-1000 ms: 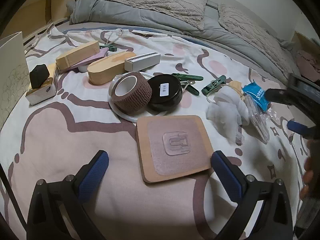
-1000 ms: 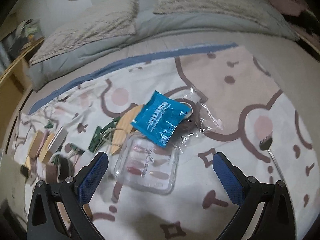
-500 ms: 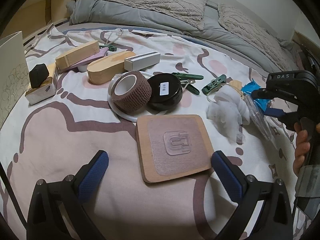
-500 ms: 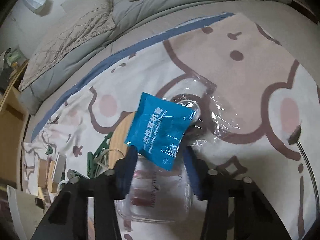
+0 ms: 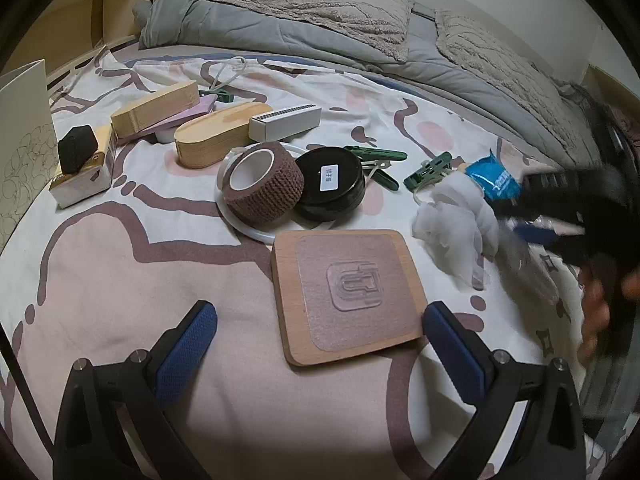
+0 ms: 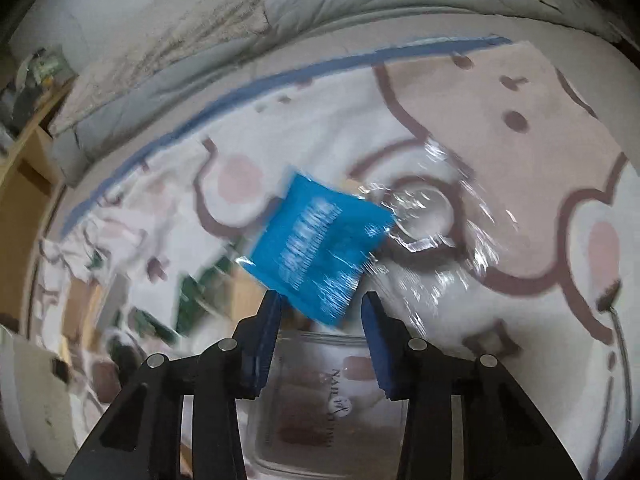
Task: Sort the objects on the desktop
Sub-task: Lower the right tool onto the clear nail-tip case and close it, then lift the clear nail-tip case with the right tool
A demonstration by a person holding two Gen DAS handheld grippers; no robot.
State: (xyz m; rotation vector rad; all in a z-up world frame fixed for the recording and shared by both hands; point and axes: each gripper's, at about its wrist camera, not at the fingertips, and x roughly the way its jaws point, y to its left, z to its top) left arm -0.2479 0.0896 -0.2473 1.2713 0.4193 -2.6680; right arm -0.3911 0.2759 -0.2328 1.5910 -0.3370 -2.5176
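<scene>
In the left wrist view, the left gripper (image 5: 320, 320) hangs over the patterned bedsheet (image 5: 100, 264) with its jaws spread wide and nothing between them. Just ahead of it lies a square wooden coaster (image 5: 348, 292), flat on the sheet. Behind the coaster stand a brown bandage roll (image 5: 264, 182) and a black round tin (image 5: 334, 186), touching each other. Farther back are an oval wooden box (image 5: 220, 136) and a white long box (image 5: 285, 122). At the right edge the right gripper (image 5: 536, 216) is blurred, next to a white crumpled tissue (image 5: 456, 220), and a small part of the blue packet (image 5: 494, 178) shows behind it.

In the right wrist view, the right gripper (image 6: 322, 308) has its jaws closing, and the lower corner of the blue packet (image 6: 316, 240) is between the two blue pads. Whether both pads already press it, I cannot tell, because this view is blurred. The packet lies partly on crinkled clear plastic (image 6: 432, 220). Below the jaws sits a clear plastic case (image 6: 332, 396).
</scene>
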